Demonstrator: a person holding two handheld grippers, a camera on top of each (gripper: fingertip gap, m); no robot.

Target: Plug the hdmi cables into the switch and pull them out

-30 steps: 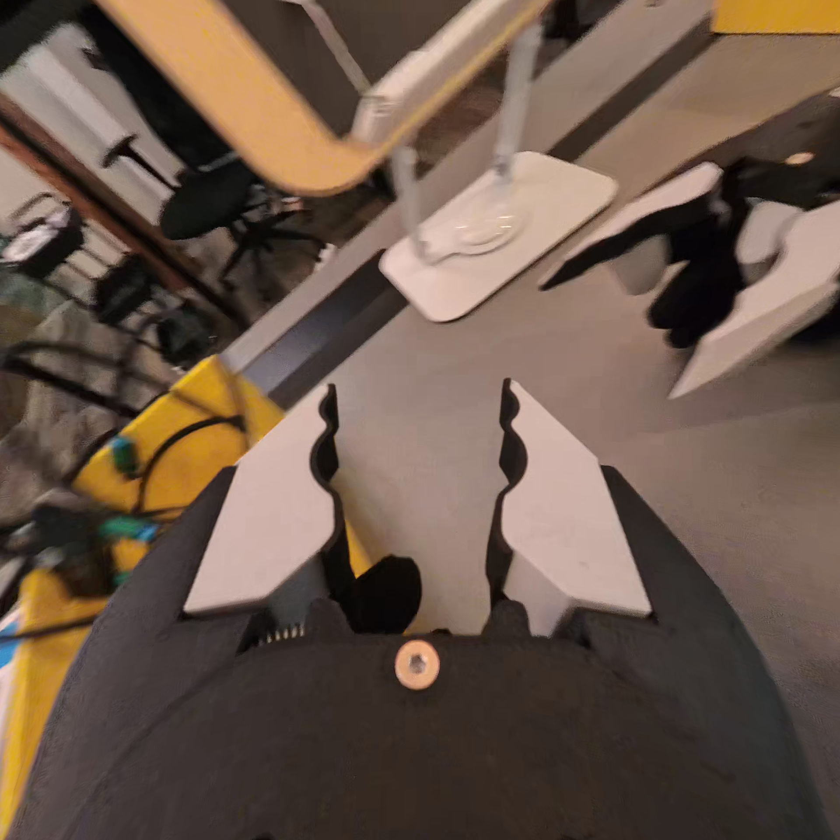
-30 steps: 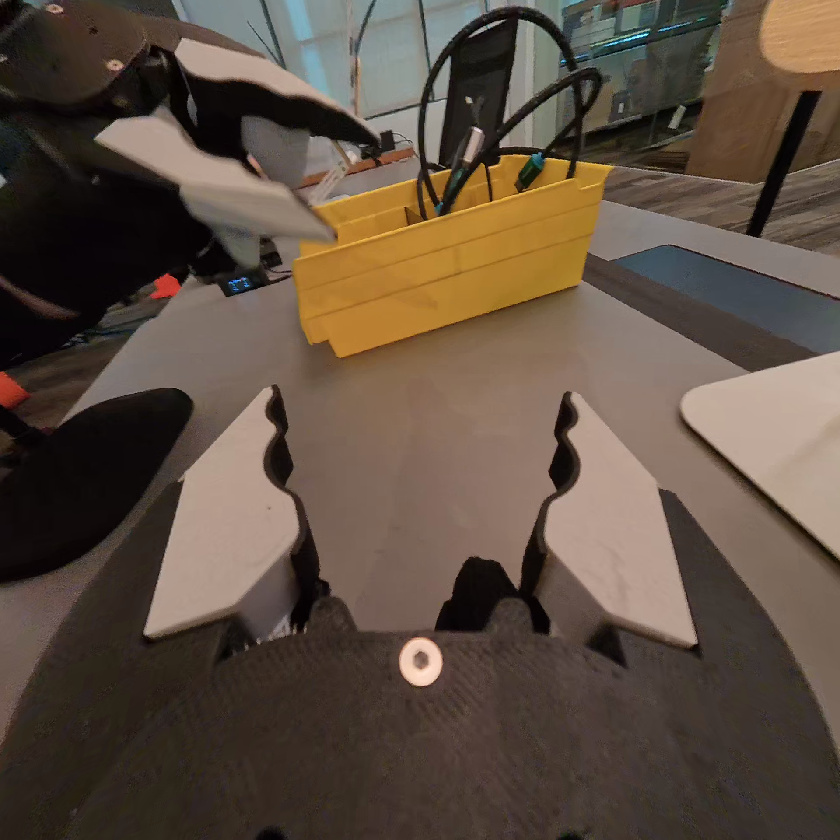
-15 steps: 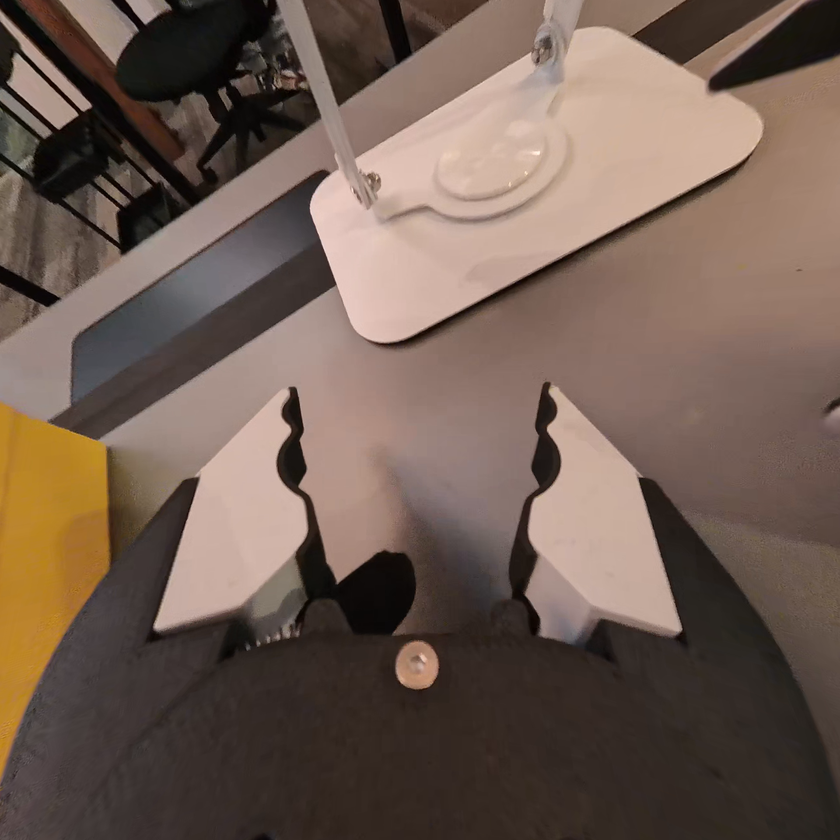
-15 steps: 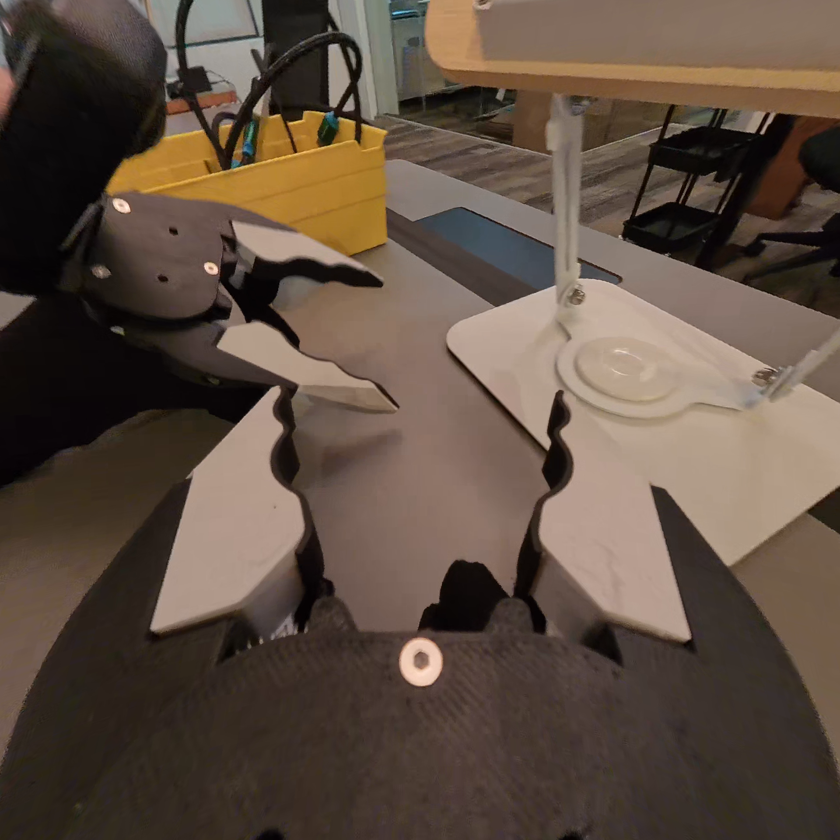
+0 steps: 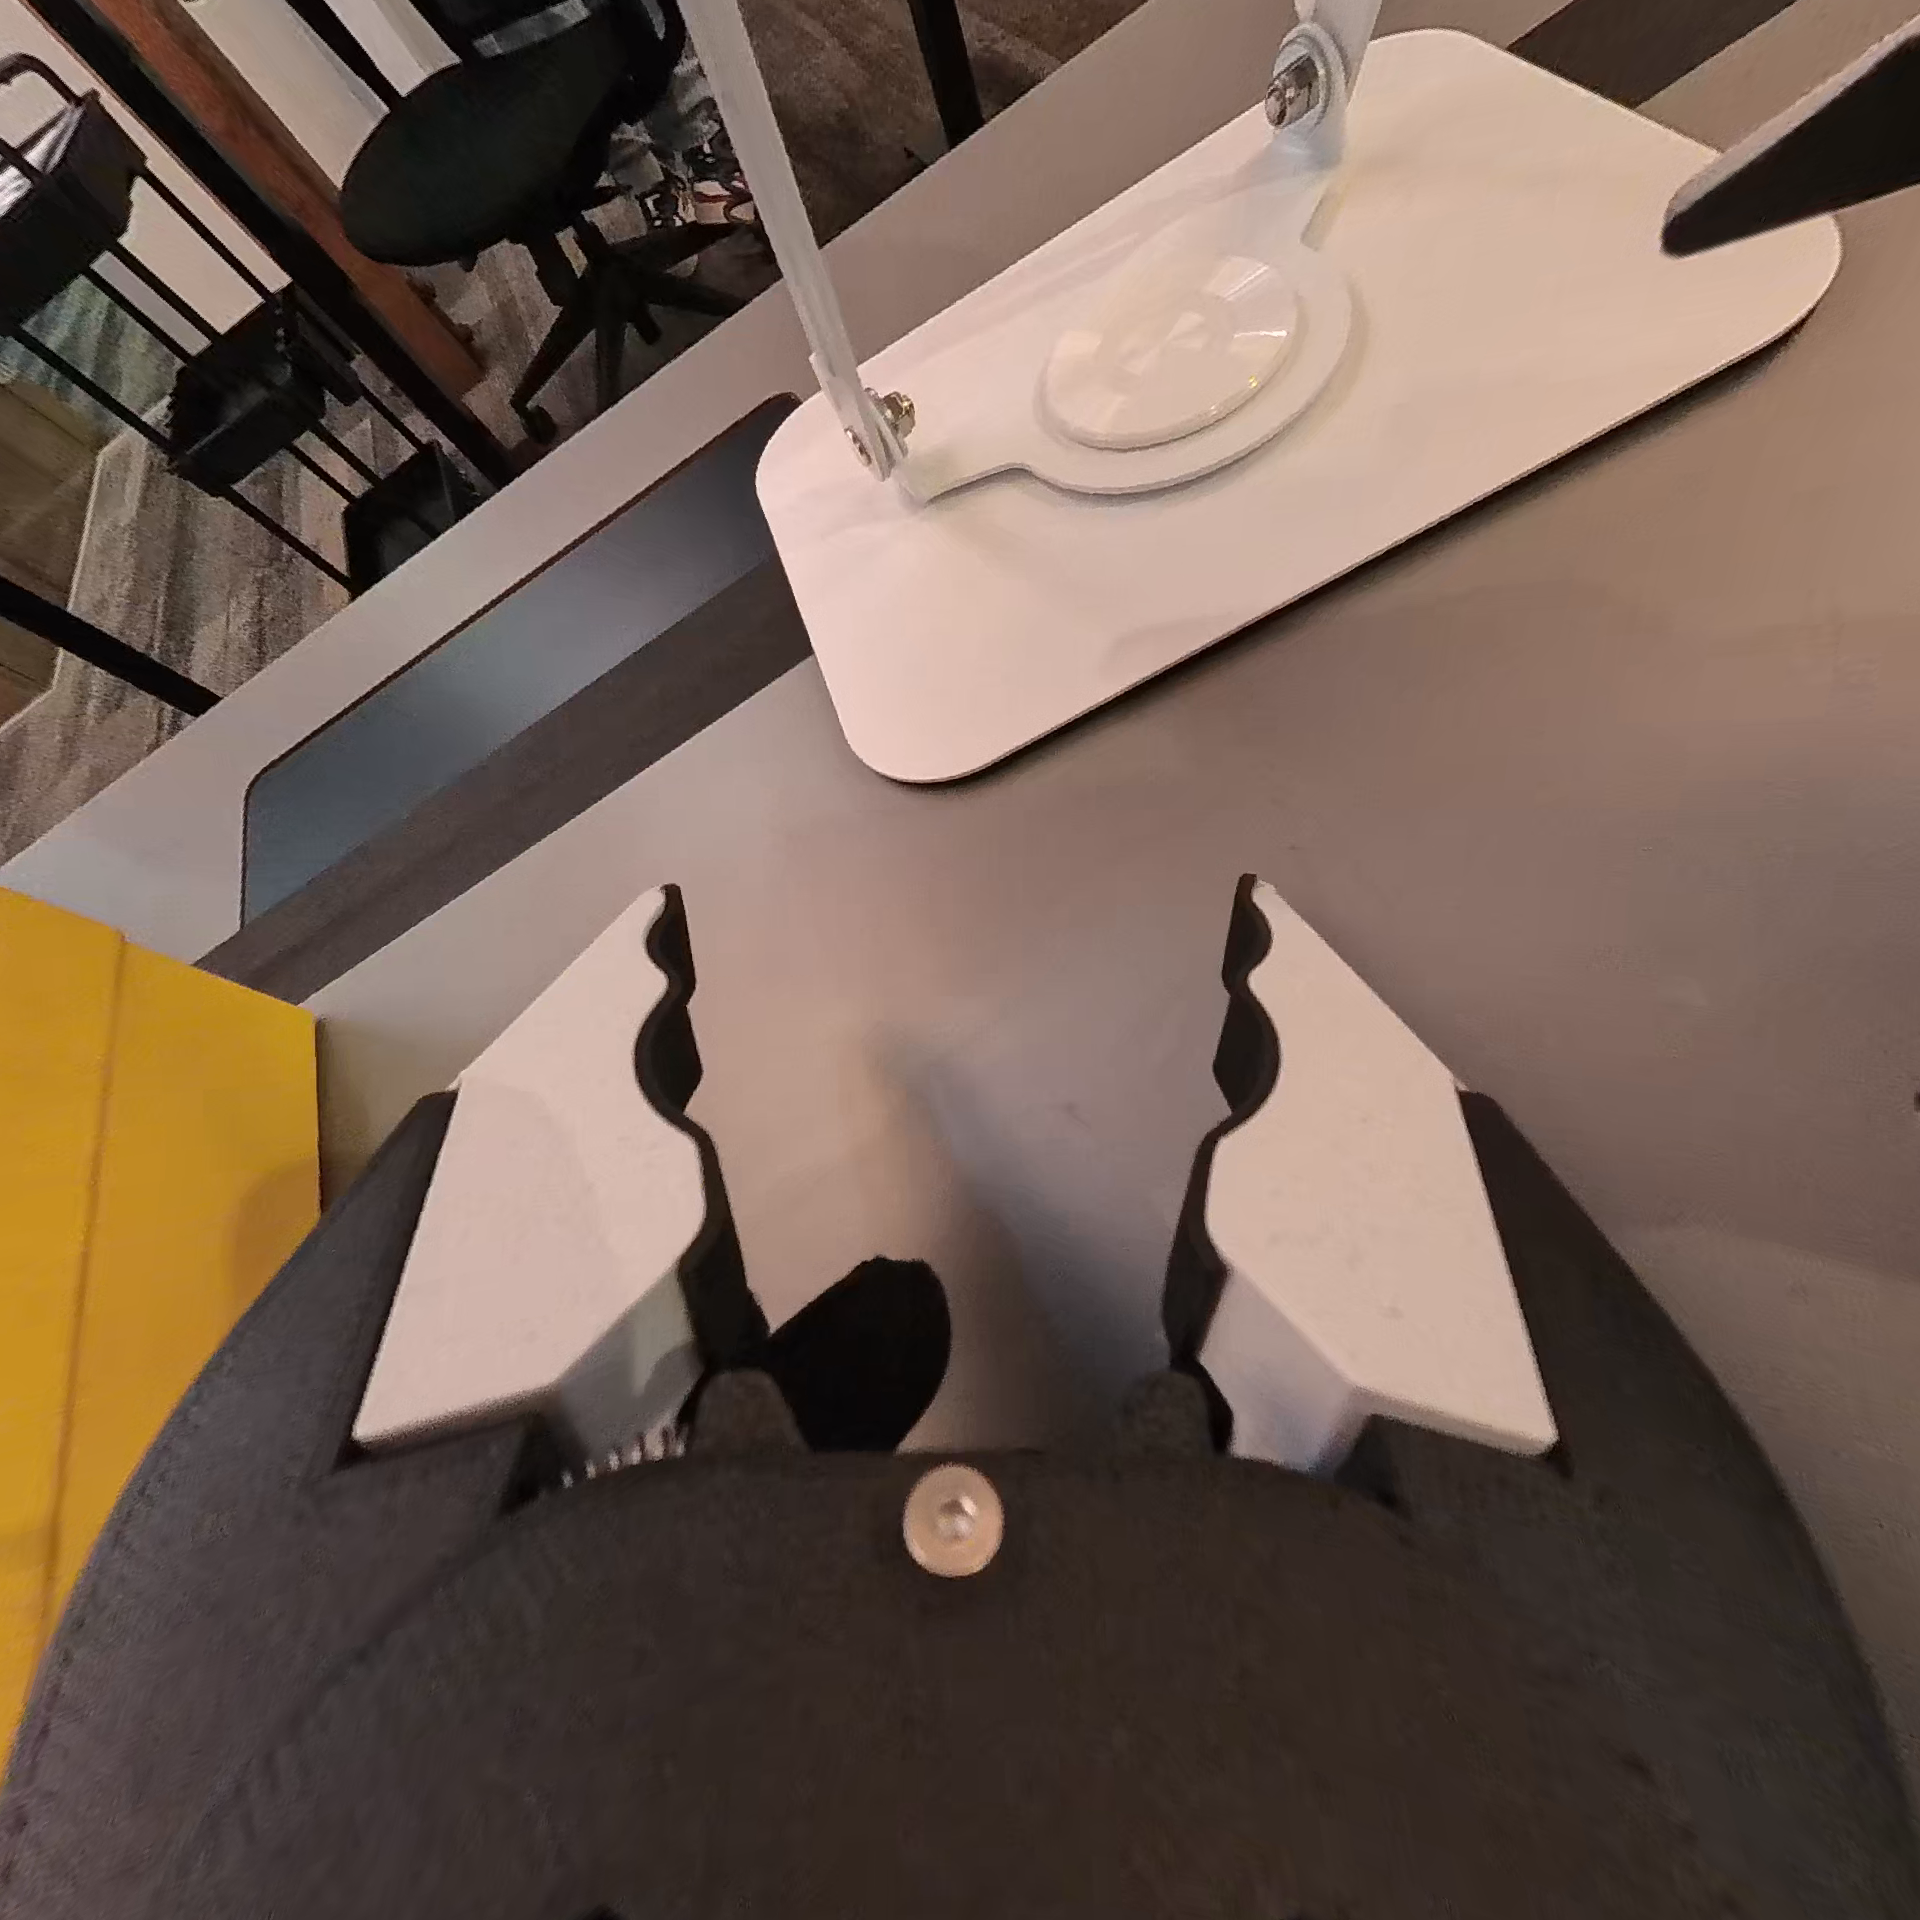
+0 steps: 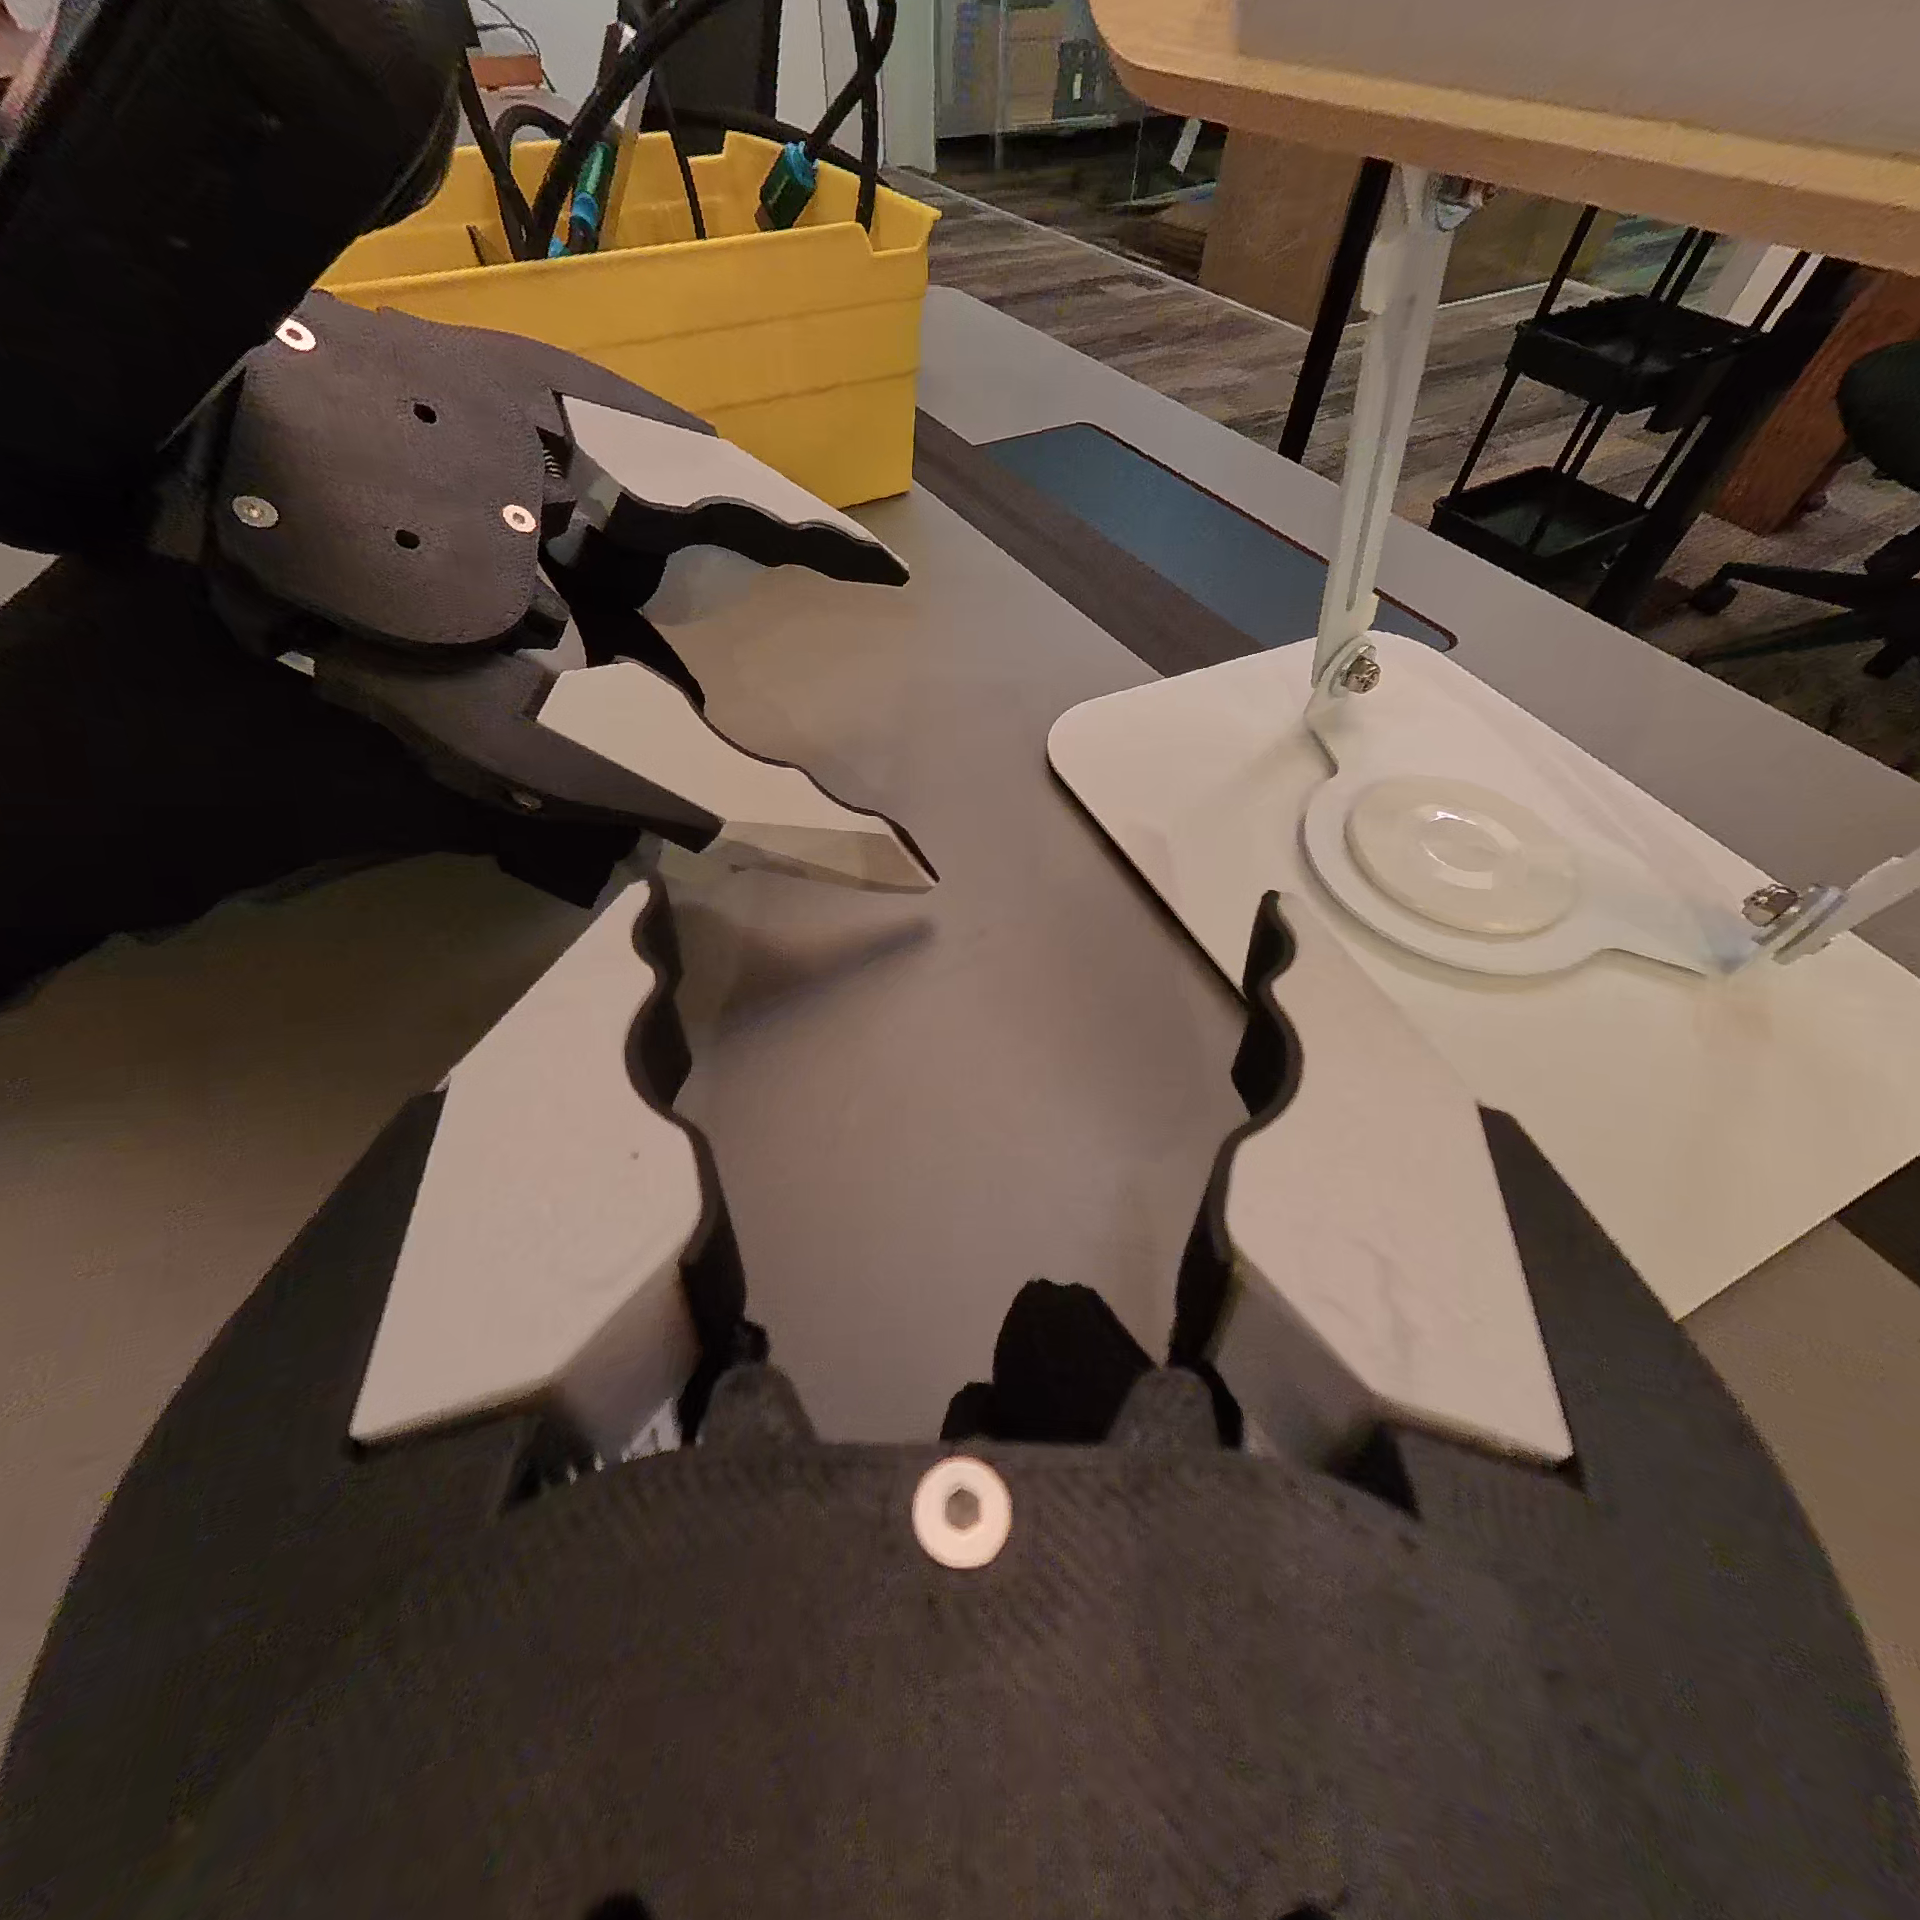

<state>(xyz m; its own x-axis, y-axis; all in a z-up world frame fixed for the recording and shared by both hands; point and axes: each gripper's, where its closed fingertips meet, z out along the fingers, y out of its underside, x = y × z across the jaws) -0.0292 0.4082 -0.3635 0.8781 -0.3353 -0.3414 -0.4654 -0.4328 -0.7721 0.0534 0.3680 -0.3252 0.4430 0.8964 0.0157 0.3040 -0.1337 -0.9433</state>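
Observation:
My left gripper [image 5: 956, 904] is open and empty, low over the grey table [image 5: 1455, 883]. It also shows in the right wrist view [image 6: 914, 717], open, to the left of my right gripper. My right gripper [image 6: 961, 914] is open and empty over the table; one of its fingertips [image 5: 1745, 208] shows at the top right of the left wrist view. Black cables [image 6: 665, 135] with green plugs [image 6: 784, 187] stand in a yellow bin [image 6: 748, 332] at the back left. The bin's corner [image 5: 135, 1195] is beside my left gripper. No switch is in view.
A white flat stand base [image 5: 1299, 436] with thin white struts lies ahead on the table; it also shows in the right wrist view [image 6: 1558, 935]. A wooden board [image 6: 1507, 135] sits above it. A dark blue inset [image 6: 1174, 509] runs along the table's far edge. Chairs and carts stand beyond.
Both grippers have swung away from the yellow bin toward the white stand base and come lower over the table. Both have stayed open and empty.

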